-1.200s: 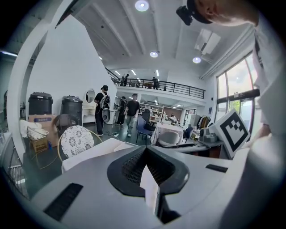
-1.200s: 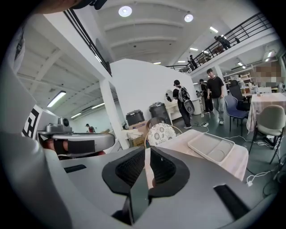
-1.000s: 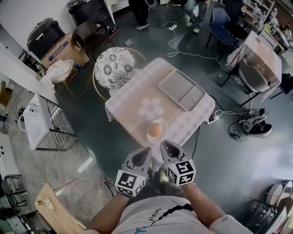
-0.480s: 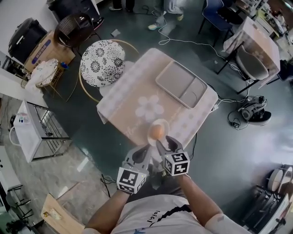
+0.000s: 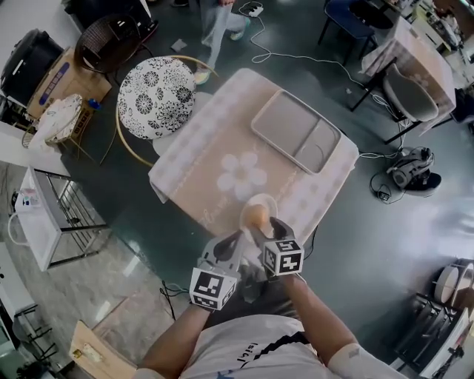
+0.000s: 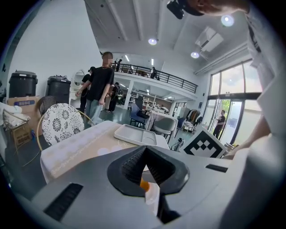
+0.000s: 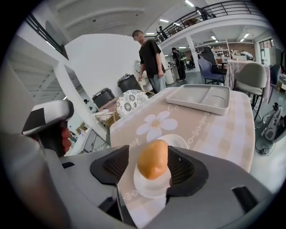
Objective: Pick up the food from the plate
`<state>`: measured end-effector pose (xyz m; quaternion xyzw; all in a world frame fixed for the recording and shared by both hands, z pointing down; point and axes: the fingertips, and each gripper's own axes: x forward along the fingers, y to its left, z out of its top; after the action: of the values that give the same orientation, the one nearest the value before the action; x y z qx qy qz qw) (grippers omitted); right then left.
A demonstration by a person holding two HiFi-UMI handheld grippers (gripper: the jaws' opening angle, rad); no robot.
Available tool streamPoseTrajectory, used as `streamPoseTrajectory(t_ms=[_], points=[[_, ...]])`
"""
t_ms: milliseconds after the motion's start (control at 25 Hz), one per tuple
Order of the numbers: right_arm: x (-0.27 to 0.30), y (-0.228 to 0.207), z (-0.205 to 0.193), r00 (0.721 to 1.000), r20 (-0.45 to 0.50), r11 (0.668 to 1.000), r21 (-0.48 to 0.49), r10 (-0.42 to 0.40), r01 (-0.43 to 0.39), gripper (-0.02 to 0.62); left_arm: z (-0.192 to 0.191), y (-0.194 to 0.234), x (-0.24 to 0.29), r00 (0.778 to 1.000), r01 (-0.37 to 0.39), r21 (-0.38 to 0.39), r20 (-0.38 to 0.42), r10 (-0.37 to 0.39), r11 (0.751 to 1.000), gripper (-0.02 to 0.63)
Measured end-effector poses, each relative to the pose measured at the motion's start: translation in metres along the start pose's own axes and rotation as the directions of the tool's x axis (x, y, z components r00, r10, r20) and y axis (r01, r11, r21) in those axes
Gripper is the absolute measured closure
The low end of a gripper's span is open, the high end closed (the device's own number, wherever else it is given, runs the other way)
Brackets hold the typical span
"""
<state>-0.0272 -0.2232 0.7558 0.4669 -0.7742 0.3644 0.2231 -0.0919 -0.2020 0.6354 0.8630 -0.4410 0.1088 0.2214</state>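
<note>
An orange-brown piece of food (image 5: 253,215) sits on a small white plate (image 5: 264,200) near the front edge of the table (image 5: 222,148). My right gripper (image 5: 264,228) reaches over that edge. In the right gripper view the food (image 7: 153,159) stands on the plate (image 7: 152,187) between the jaws of my right gripper (image 7: 149,152), which have just been opening and stand open around it, with a gap on the left side. My left gripper (image 5: 237,240) hangs just left of the right one, short of the plate. In its own view the left gripper (image 6: 145,150) has its tips together, nothing held.
A grey two-part tray (image 5: 296,132) lies at the table's far right corner. A round patterned chair (image 5: 157,87) stands off the table's far left. A person (image 5: 218,22) stands beyond it. Cables and a headset (image 5: 406,178) lie on the floor to the right.
Both grippers have come down and forward to the table's front edge. The right jaws went from shut to open, and now stand around the food.
</note>
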Motion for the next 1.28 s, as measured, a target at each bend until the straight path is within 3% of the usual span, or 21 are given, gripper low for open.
streamPoseTrajectory(t_ms=[680, 920, 1280], points=[[0.050, -0.017, -0.022, 0.991, -0.127, 0.998, 0.045, -0.046, 0.053, 0.301, -0.020, 0.022, 0.018, 1.000, 0.004, -0.016, -0.029, -0.004, 1.000, 0.600], [0.056, -0.014, -0.038, 0.976, -0.218, 0.997, 0.083, 0.012, 0.006, 0.302, -0.021, 0.024, 0.016, 0.999, 0.001, -0.023, -0.035, -0.002, 1.000, 0.600], [0.011, -0.001, 0.005, 0.987, -0.104, 0.985, 0.133, 0.123, -0.108, 0.302, -0.003, 0.013, 0.004, 0.998, -0.013, -0.039, -0.055, 0.011, 0.999, 0.600]])
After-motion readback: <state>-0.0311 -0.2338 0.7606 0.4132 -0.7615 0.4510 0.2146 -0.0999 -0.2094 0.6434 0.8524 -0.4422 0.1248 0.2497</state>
